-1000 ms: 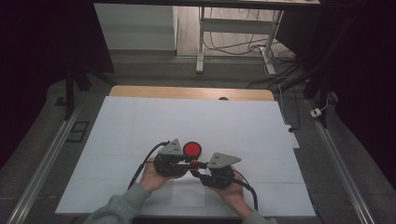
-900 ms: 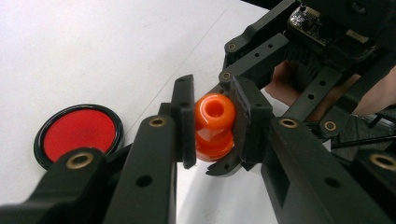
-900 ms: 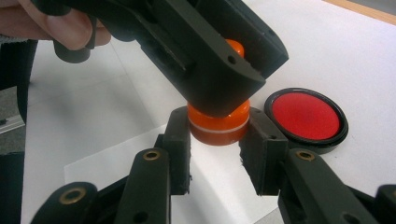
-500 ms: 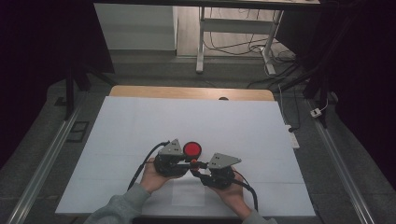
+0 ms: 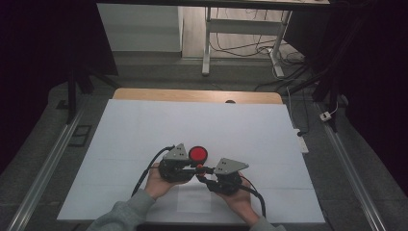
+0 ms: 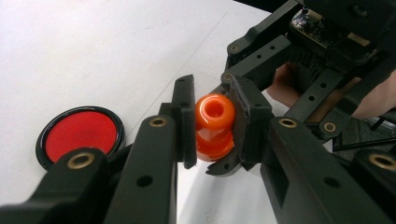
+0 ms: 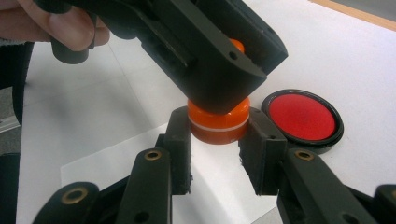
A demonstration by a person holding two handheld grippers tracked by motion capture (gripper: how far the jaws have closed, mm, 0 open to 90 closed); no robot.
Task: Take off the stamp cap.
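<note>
Both hands are in close together at the near middle of the white counter (image 5: 144,134), just on the person's side of the red disc (image 5: 197,154). That disc, red with a black rim, lies flat on the counter and nobody is touching it. It looks set aside on purpose, out of the way but within easy reach.

The action is the small orange piece (image 6: 214,126), held up between the two tools right beside the disc. The left claw (image 6: 212,123) has closed its jaws on the upper, narrower part of it. You can see the hollow top of the piece facing the camera, squeezed between the two black pads, so that end is firmly clamped.

Now the right claw (image 7: 218,140). From its own camera the wide orange base with a pale band around it sits between its jaws. The jaws are brought in close on either side of that base, pads at its flanks, and it seems gripped. I'd call it a hold, though a light one.

So one tool on each end of the same piece. To my eye that is a twisting or pulling-apart grip, one end steadied while the other works.
</note>
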